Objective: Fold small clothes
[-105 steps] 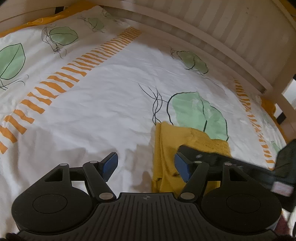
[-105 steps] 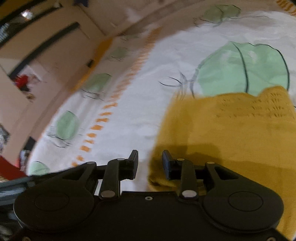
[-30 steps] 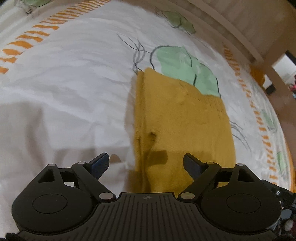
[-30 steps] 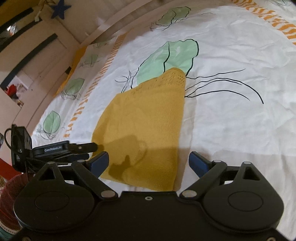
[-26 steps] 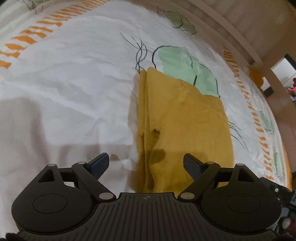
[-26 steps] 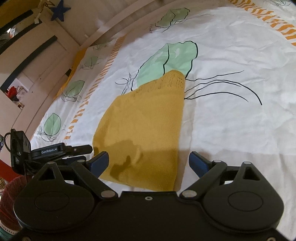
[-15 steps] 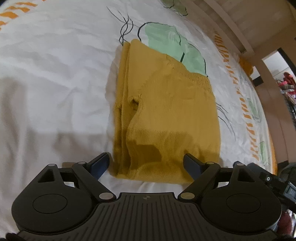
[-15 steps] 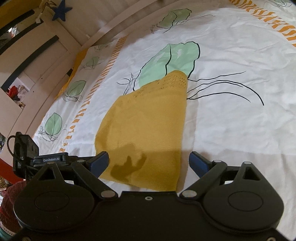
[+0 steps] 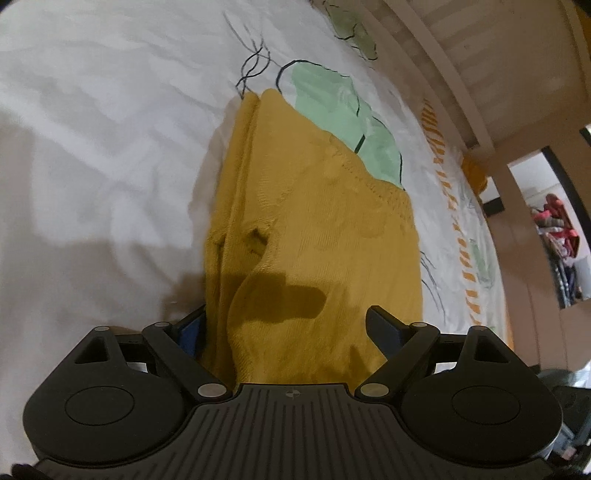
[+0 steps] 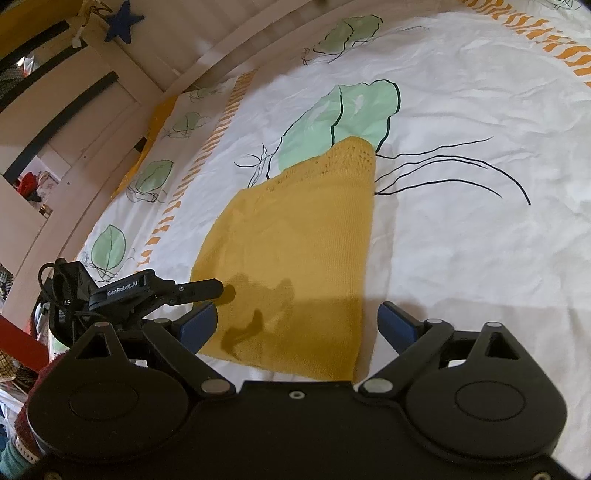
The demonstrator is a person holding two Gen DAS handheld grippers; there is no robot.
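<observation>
A mustard-yellow knitted garment (image 9: 314,236) lies folded into a long strip on the white bedsheet (image 9: 92,147); it also shows in the right wrist view (image 10: 295,251). My left gripper (image 9: 291,325) is open, its fingers straddling the garment's near end, which rises between them. My right gripper (image 10: 297,323) is open and empty, hovering just above the garment's near edge. The left gripper's black body (image 10: 122,291) reaches in from the left in the right wrist view, its tip at the garment's left edge.
The sheet has green leaf prints (image 10: 340,118) and orange dashed stripes (image 10: 535,33). A wooden bed rail (image 9: 461,85) runs along the far side. A doorway with clothes (image 9: 554,229) is at the right. White furniture (image 10: 74,103) stands left.
My left gripper has moved forward and lower, so the garment's near end now sits between its open fingers. The right gripper has stayed nearly still and open.
</observation>
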